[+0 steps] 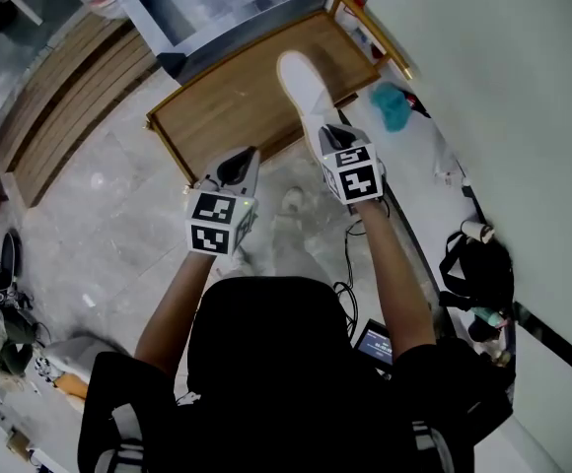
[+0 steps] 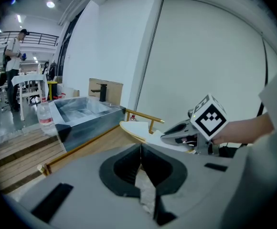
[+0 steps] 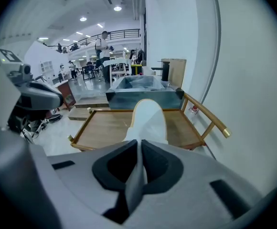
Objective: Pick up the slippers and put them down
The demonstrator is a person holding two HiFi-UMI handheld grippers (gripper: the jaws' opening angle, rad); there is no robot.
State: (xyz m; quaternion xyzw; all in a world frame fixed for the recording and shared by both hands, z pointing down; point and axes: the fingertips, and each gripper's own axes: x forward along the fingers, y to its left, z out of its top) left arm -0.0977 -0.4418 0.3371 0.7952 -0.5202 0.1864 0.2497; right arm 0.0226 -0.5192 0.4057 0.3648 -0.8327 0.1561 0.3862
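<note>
A pale stone floor (image 1: 118,215) runs up to a white wall (image 1: 503,67), with a low wooden stand (image 1: 237,97) against it on the far side. A white slipper (image 1: 304,92) hangs in the air above the stand's right half, toe pointing away. The right gripper (image 3: 139,149) has its fingers (image 3: 156,165) pinched on the soft upper at the slipper's near end. That thin hold could let the slipper slide or swing and drop, perhaps against the stand's brass rail (image 3: 207,116). The left gripper (image 2: 141,151), to the left, is closed; a pale scrap shows low between its fingers, and I cannot tell what it is.
</note>
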